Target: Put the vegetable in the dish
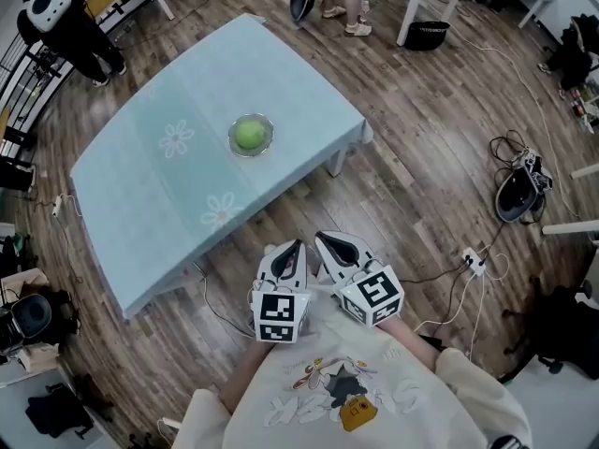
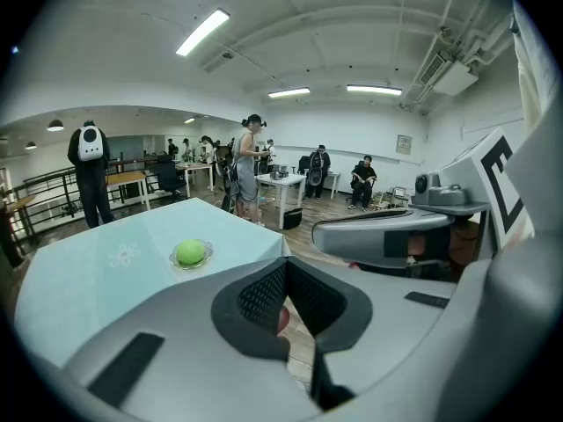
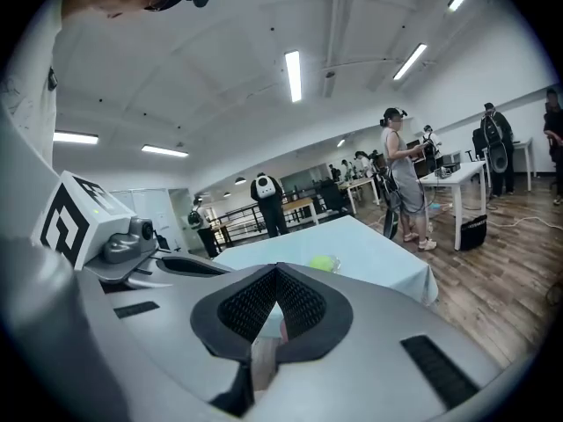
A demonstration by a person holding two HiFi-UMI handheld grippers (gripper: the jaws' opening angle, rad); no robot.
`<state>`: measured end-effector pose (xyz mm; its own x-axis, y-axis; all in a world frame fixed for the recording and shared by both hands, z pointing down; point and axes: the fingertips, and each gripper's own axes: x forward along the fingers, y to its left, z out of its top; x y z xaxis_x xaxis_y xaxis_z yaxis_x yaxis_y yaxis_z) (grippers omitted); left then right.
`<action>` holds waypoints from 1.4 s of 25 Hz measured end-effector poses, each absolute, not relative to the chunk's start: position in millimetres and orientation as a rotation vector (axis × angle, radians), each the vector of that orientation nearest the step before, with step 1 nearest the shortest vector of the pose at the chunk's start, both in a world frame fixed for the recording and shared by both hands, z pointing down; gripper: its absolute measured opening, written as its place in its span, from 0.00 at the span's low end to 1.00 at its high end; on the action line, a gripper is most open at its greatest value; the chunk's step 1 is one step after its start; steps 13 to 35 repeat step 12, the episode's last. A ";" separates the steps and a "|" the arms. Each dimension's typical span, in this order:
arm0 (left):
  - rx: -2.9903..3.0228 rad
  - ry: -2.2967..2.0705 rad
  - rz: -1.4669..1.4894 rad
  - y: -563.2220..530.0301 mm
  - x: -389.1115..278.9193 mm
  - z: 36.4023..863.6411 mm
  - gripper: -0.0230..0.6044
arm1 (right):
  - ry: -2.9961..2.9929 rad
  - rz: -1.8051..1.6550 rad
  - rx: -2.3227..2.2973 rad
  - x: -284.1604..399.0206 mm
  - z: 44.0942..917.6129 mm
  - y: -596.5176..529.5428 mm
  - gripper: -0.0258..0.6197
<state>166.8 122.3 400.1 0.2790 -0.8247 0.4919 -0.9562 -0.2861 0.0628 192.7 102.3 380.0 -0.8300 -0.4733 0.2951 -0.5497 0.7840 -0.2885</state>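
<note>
A round green vegetable (image 1: pixel 249 135) sits in a small clear dish (image 1: pixel 267 144) near the middle of a tabletop (image 1: pixel 140 185) covered in a pale blue cloth printed with white flowers, seen from a head camera looking steeply down. The person wearing the camera stands back from the near edge on a wooden floor (image 1: pixel 421 148), holding both tools close to the chest, well apart from the dish. The left tool (image 1: pixel 297 245) and the right tool (image 1: pixel 324 239) sit side by side, almost touching, with their tips aimed toward the tabletop and their marker cubes facing up. In the left gripper view, the left tool (image 2: pixel 286 264) has its jaws pressed together with nothing between them, and the vegetable (image 2: pixel 189 251) shows beyond on the cloth. In the right gripper view, the right tool (image 3: pixel 277 271) is likewise closed and empty, with the vegetable (image 3: pixel 323 261) small in the distance. Cables (image 1: pixel 468 260) trail across the floor to the right.
</note>
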 end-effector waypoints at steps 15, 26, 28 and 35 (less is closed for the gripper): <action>2.213 -1.630 0.541 128.1 173.4 398.0 0.05 | -2.787 0.509 0.752 192.9 375.9 114.9 0.07; 2.213 -1.630 0.541 128.1 173.4 398.0 0.05 | -2.787 0.509 0.752 192.9 375.9 114.9 0.07; 2.213 -1.630 0.541 128.1 173.4 398.0 0.05 | -2.787 0.509 0.752 192.9 375.9 114.9 0.07; 2.213 -1.630 0.541 128.1 173.4 398.0 0.05 | -2.787 0.509 0.752 192.9 375.9 114.9 0.07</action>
